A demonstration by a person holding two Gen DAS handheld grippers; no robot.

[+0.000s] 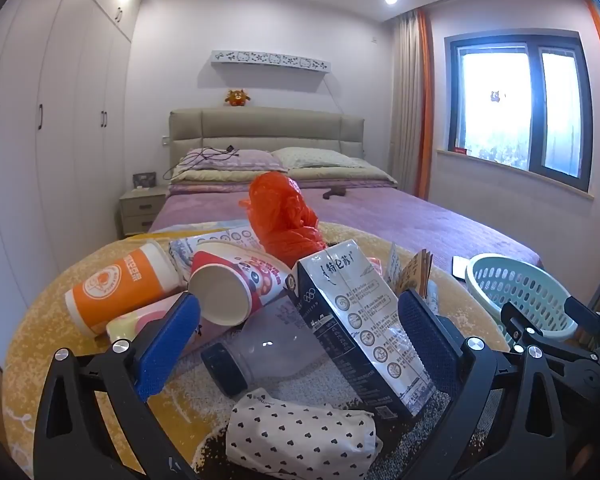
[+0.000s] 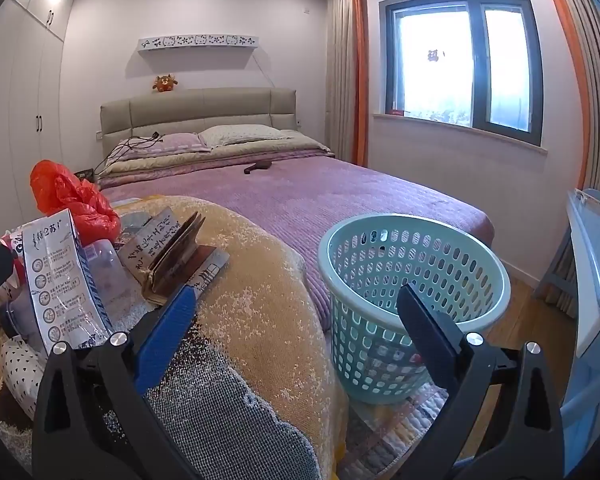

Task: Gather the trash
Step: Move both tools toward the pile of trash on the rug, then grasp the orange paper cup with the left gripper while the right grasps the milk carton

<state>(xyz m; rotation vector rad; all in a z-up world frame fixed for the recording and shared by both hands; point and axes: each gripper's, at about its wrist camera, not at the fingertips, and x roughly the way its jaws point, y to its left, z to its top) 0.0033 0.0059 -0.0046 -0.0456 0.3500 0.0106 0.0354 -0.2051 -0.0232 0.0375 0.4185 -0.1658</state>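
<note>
Trash lies in a heap on a yellow blanket (image 1: 40, 320): a milk carton (image 1: 356, 312), a clear bottle with a dark cap (image 1: 268, 344), a red-and-white paper cup (image 1: 236, 284), an orange cup (image 1: 120, 288), a heart-print pouch (image 1: 300, 436), an orange plastic bag (image 1: 284, 216). My left gripper (image 1: 296, 320) is open, its fingers standing either side of the bottle and carton, touching neither. My right gripper (image 2: 296, 312) is open and empty, over the blanket's right edge beside the mint basket (image 2: 412, 292). The carton (image 2: 60, 276) and the bag (image 2: 72, 196) show at the left of the right wrist view.
A small open booklet (image 2: 172, 248) lies on the blanket near the right gripper's left finger. The basket (image 1: 520, 292) stands on the floor by the purple bed (image 2: 340, 196). A blue-white piece of furniture (image 2: 596, 264) is at the far right. Wardrobes (image 1: 40, 120) line the left wall.
</note>
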